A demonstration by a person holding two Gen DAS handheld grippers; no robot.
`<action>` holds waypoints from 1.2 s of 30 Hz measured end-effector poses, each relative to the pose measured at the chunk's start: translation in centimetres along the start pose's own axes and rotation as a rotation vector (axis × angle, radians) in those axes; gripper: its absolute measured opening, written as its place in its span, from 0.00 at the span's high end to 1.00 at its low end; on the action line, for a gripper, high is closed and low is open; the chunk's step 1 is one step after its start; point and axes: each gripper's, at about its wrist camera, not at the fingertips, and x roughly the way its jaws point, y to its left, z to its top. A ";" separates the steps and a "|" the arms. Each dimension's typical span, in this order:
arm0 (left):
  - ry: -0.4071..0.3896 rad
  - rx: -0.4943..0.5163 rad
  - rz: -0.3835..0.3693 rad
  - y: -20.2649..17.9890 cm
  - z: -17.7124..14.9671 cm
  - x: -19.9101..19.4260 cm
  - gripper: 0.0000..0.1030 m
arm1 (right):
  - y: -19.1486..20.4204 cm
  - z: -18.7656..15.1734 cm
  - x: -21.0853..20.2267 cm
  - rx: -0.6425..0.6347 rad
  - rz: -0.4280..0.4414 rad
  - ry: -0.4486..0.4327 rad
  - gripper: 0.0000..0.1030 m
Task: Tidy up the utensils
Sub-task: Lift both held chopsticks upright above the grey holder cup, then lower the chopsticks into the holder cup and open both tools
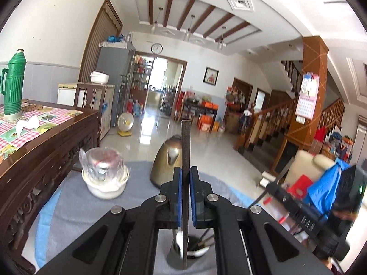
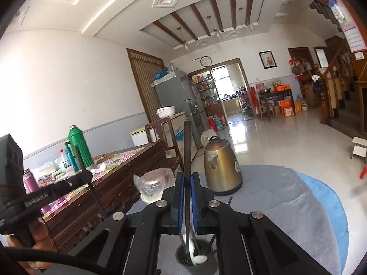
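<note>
My left gripper (image 1: 185, 171) is shut on a dark chopstick (image 1: 185, 146) that stands upright, its lower end over a dark utensil holder (image 1: 181, 255) on the grey cloth. My right gripper (image 2: 187, 176) is shut on another dark chopstick (image 2: 187, 142), also upright, its lower end down by the same holder (image 2: 197, 260). The holder contains a white spoon (image 2: 198, 258) and other dark utensils. The left gripper also shows at the left edge of the right wrist view (image 2: 57, 188), and the right gripper at the right of the left wrist view (image 1: 289, 197).
A gold electric kettle (image 2: 221, 167) and a plastic-wrapped white bowl (image 1: 104, 176) stand at the back of the round table with the grey cloth (image 2: 286, 206). A dark wooden table (image 1: 45, 151) with a green thermos (image 1: 12, 87) is to the left.
</note>
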 end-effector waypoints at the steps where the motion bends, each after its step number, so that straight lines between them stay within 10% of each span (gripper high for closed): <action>1: -0.025 0.007 0.019 -0.1 0.0 0.4 0.94 | 0.0 -0.1 0.2 -0.006 -0.007 -0.003 0.94; 22: 0.013 -0.022 0.112 0.1 -6.9 6.2 0.93 | 0.0 -4.4 4.1 -0.071 -0.029 0.079 0.93; 36: 0.100 0.028 0.132 1.6 -9.6 -0.6 0.26 | -2.4 -3.9 -0.7 0.069 0.032 0.100 0.79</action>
